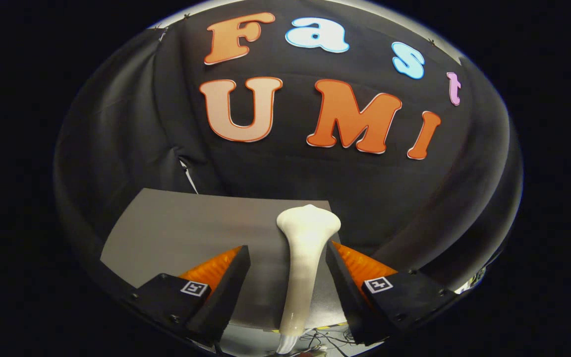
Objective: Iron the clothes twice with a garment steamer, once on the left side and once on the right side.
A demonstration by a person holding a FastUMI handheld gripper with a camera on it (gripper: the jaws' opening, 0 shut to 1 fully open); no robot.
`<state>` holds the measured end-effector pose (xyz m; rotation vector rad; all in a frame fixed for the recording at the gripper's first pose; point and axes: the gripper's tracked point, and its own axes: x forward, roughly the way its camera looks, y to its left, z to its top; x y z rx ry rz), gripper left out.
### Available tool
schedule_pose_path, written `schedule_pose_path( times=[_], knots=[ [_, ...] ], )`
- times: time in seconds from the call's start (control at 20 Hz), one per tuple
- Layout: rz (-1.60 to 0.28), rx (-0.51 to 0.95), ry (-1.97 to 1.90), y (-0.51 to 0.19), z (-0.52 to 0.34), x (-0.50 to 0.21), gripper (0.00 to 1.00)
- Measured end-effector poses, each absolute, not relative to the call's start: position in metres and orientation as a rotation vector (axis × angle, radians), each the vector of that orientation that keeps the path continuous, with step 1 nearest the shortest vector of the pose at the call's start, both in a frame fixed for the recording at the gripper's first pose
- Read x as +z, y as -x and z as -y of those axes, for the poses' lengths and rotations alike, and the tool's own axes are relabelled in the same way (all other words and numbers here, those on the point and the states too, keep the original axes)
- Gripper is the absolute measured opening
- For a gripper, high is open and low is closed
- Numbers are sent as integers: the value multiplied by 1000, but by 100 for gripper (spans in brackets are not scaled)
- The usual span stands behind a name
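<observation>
Black cloth wall behind, grey garment point(181, 233) spread flat ahead of and under the gripper point(288, 267). White garment steamer point(305, 258) stands upright between the fingers, nearer the right finger, its flared head poking beyond the tips. Fingers apart; left one clear of the handle, right-side contact unclear.

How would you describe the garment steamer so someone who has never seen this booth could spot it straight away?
Find the grey board in front of the black cloth wall. Between the gripper fingers stands the garment steamer, touching the right finger with a gap to the left one. It is the one glossy cream-white thing here: a slim handle flaring into a wide head.
</observation>
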<state>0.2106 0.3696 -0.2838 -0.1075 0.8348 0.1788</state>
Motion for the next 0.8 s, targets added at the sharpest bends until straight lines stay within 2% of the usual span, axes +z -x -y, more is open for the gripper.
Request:
schedule_pose_path(
  times=[0.35,0.55,0.6,0.75,0.8],
  knots=[
    [-938,121,72,-222,-356,-336,99],
    [-979,97,65,-227,-353,-356,81],
    [-982,89,82,-227,-350,-357,81],
    [-998,75,102,-229,-344,-365,71],
    [-999,74,97,-231,-344,-366,65]
  ],
)
